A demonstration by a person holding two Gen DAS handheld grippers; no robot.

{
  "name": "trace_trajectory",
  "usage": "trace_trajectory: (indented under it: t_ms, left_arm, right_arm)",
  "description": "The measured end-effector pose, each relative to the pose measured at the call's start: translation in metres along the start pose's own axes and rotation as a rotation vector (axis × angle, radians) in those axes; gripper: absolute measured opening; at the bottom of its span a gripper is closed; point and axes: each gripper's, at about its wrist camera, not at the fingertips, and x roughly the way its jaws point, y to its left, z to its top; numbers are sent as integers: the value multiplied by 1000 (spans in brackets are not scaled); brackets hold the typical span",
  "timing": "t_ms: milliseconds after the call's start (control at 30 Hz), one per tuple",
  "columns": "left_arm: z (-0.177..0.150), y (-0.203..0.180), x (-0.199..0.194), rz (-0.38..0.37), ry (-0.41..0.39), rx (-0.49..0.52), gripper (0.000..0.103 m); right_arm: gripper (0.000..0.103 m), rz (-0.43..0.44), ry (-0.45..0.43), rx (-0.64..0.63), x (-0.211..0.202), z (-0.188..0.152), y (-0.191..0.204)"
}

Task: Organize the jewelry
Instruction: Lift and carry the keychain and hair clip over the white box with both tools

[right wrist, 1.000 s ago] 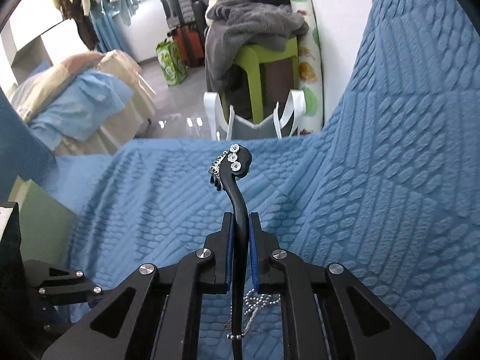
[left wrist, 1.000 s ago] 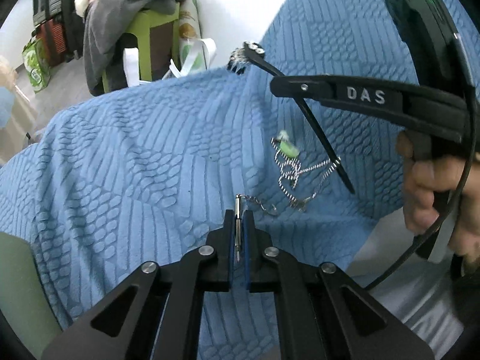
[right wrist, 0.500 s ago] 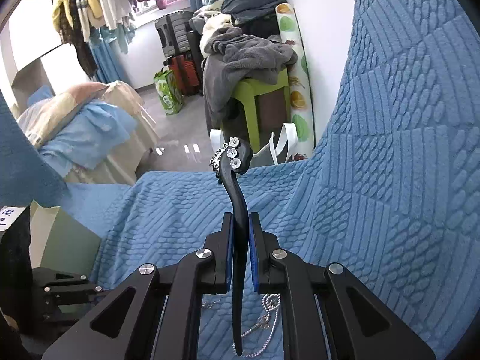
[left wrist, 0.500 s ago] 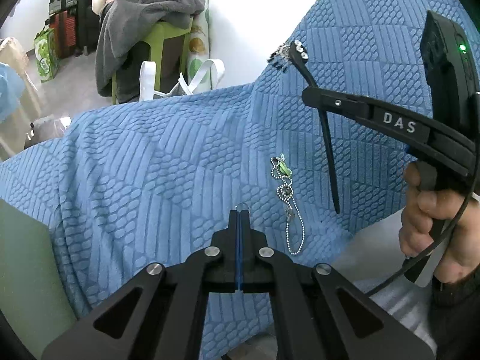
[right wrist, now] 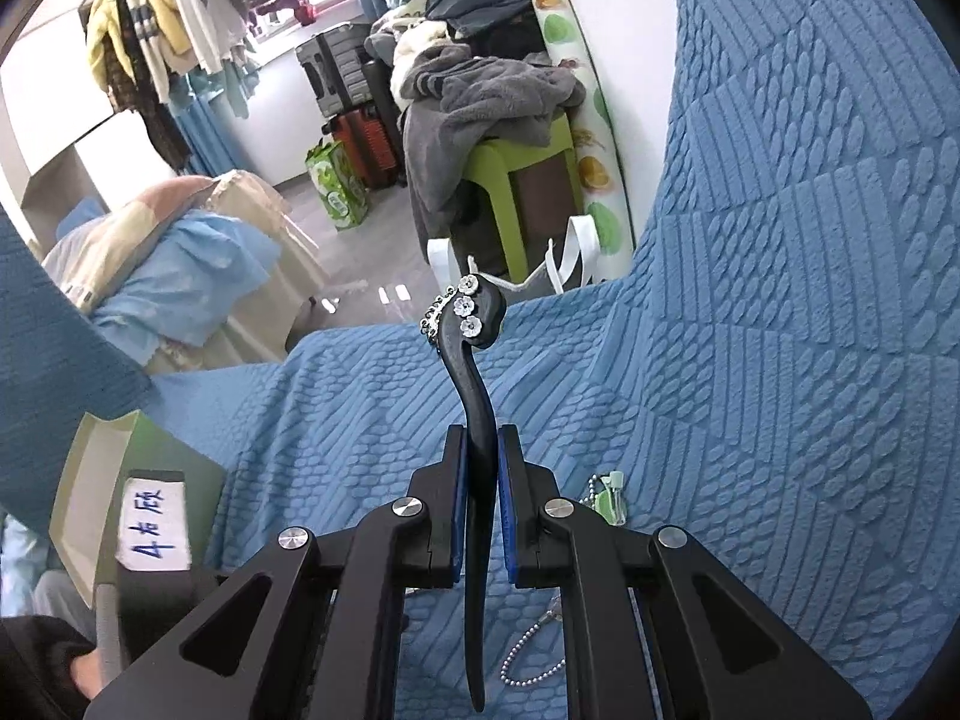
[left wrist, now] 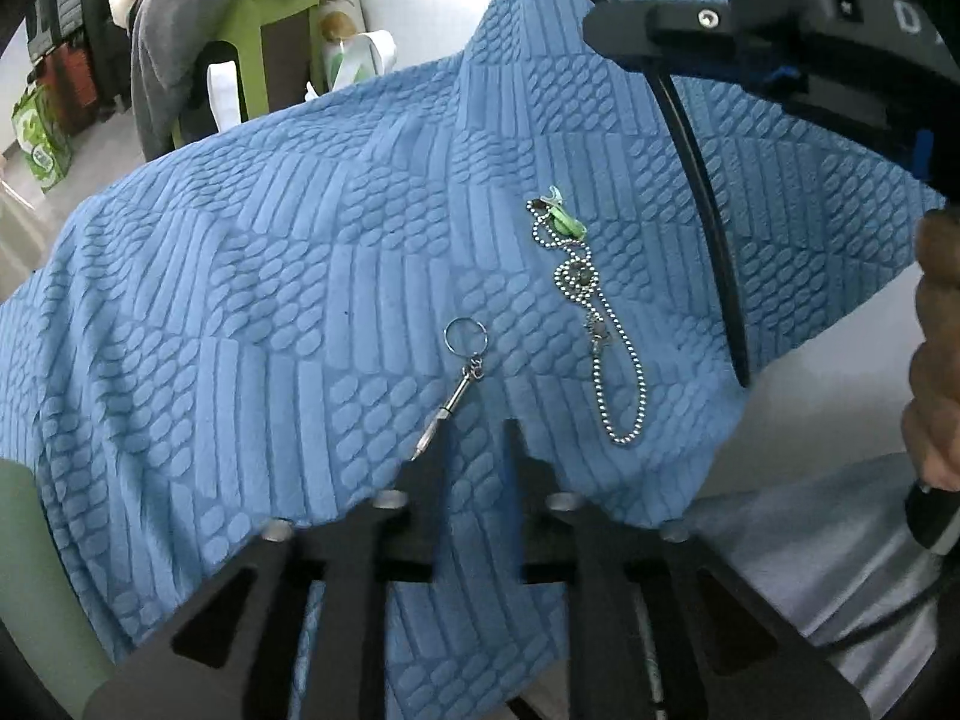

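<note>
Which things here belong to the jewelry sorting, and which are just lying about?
Part of the job:
- black hair stick, clamped in the right hand-held gripper
- keyring charm on the blue bedspread
- ball chain

Lying about:
- green stool with grey blanket
- suitcases
- hanging clothes

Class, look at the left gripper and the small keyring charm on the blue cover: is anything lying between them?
Nothing visible does. The left gripper has its jaws opening, nothing between them, and the keyring charm lies just ahead on bare blue cover. The ball chain lies off to the side, apart from it.
</note>
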Motion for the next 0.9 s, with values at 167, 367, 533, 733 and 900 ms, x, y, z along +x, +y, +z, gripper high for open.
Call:
trace_trajectory:
  t_ms: [167, 367, 533, 733, 900]
  left_arm:
    - [3, 6, 6, 15, -17, -1, 27]
    - [3, 3, 18, 33, -9, 55, 15]
    - [0, -1, 21, 82, -39, 78, 3]
    - [-9, -1, 0, 32, -46, 0, 3]
    - [-4, 8, -34, -13, -92, -94, 3]
  right_arm:
    - [8, 9, 0, 5, 3, 1, -3]
    - [8, 17, 0, 14, 3, 1, -8]
    - [7, 16, 8, 15, 3, 0, -8]
    - [8, 10, 21, 12, 1, -1, -2]
    - [8, -14, 31, 0, -2, 6, 13]
